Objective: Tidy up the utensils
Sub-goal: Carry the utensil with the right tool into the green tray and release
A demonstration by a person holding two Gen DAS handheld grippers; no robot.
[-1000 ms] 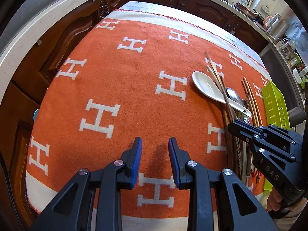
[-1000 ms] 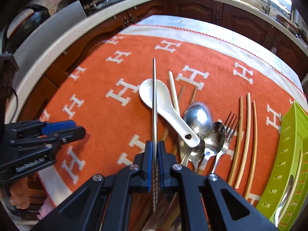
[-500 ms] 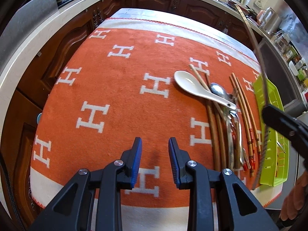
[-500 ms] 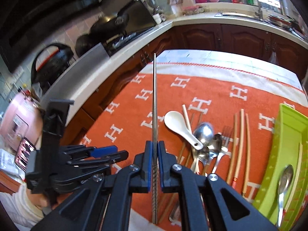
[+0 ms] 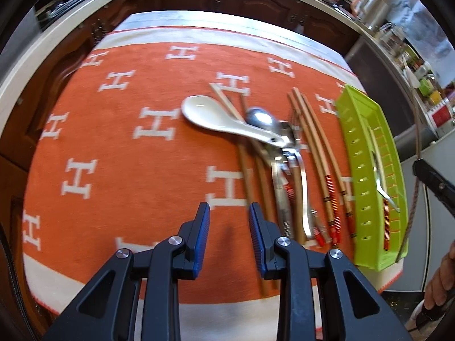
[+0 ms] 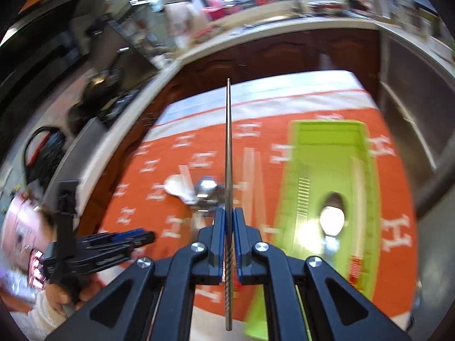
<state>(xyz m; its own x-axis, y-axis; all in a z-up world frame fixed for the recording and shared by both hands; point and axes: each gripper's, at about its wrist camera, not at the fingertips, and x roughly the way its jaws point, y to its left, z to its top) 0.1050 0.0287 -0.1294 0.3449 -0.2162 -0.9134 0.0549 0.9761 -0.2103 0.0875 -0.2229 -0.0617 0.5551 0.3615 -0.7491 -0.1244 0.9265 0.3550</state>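
Observation:
My right gripper point(image 6: 228, 213) is shut on a thin metal chopstick point(image 6: 228, 142), held up in the air and pointing away from me. Below and to its right lies the green tray point(image 6: 312, 130) with a metal spoon point(image 6: 331, 218) and a wooden chopstick in it. On the orange cloth left of the tray point(image 5: 352, 130) lie a white ceramic spoon point(image 5: 210, 113), metal spoons point(image 5: 260, 118), a fork and several wooden chopsticks point(image 5: 315, 142). My left gripper point(image 5: 229, 207) hovers open over the cloth's near edge, just left of the pile, with nothing between its fingers.
The orange cloth with white H marks point(image 5: 113, 142) covers the table. Dark wooden cabinets and a pale counter point(image 5: 71, 8) run around the far and left sides. A hand point(image 5: 438, 289) holds the right gripper at the table's right edge.
The right gripper has lifted the metal chopstick off the pile and swung right, to above the green tray. The left gripper has drifted right, closer to the utensil pile.

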